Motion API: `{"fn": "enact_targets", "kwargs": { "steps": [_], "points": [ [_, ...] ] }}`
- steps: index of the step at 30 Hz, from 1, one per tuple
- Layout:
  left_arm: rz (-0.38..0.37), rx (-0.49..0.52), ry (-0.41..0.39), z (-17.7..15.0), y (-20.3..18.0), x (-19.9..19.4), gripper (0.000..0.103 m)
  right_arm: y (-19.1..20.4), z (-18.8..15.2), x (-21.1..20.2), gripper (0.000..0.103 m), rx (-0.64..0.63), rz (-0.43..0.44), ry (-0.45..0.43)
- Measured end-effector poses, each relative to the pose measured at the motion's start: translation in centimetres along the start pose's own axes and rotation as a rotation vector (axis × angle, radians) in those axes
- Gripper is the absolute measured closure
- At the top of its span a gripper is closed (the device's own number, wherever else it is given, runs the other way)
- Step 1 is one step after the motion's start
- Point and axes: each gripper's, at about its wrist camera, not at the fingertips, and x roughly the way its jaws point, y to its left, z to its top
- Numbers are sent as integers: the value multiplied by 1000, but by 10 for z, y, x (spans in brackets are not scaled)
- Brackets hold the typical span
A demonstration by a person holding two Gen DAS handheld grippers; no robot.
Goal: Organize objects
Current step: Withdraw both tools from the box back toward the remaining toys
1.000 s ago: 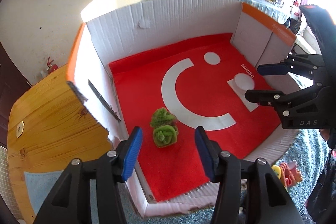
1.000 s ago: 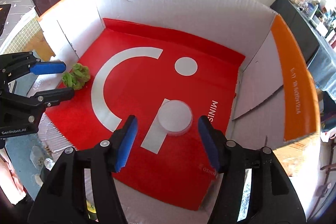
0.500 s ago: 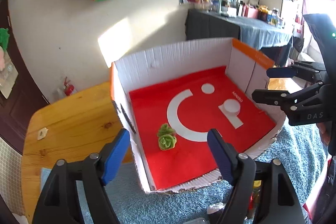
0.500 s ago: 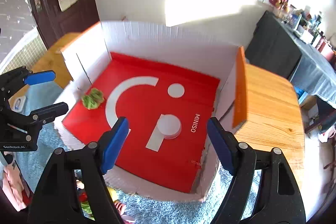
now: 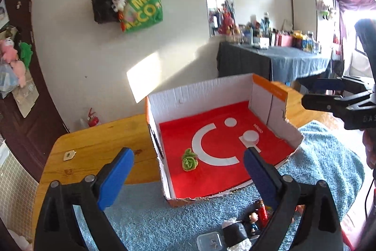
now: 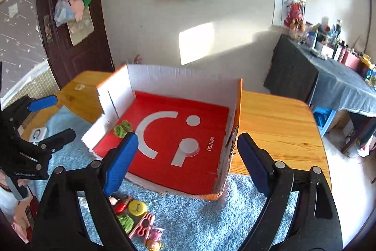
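Note:
A white cardboard box [image 5: 199, 91] with a red floor [image 6: 164, 161] and orange rim sits on a wooden table. Inside lie a green fuzzy toy [image 5: 189, 159] near the left wall and a white round lid [image 5: 251, 137]; both also show in the right wrist view, toy [image 6: 122, 128], lid [image 6: 189, 146]. My left gripper [image 5: 188, 178] is open and empty, held back above the blue mat. My right gripper [image 6: 186, 159] is open and empty, also back from the box. Small toys lie on the mat: a figure [image 5: 253, 221], a yellow cap [image 6: 136, 207], pink glasses [image 6: 143, 225].
A blue fluffy mat [image 6: 199, 215] covers the table's near part. The wooden table [image 6: 277, 124] extends right and left of the box. A clear small container [image 5: 209, 242] lies near the front. A dark door [image 6: 70, 39] and a cluttered side table [image 5: 275, 55] stand behind.
Both grippers have pulled back and up from the box, which now looks smaller and farther. The green toy and white lid stay in place. Both stay open.

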Motion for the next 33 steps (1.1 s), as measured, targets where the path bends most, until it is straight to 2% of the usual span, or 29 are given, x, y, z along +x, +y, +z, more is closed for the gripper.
{"fn": "enact_targets", "kwargs": {
  "steps": [3,9,12,19,26,30,33],
  "points": [
    [1,-25,-41,-4,0,-15,2,4,-4,-18,8,-4,0,-40],
    [15,-41,-95,-12,-1,-40,0,12,-15,-42,7,-4,2,-92],
    [-4,-65,-96,-16,-1,-48,0,17,-22,-49,7,-4,2,-106],
    [13,-96,-125,-33,-7,-69,0,34,-43,-66,5,-43,-58,-161],
    [8,-148,-106,-61,-13,-77,0,42,-76,-75,4,-6,-76,-186],
    [11,-175,-80,-76,-14,-76,0,43,-95,-73,4,16,-105,-175],
    [9,-191,-51,-90,-15,-72,0,41,-109,-67,4,58,-80,-143]
  ]
}}
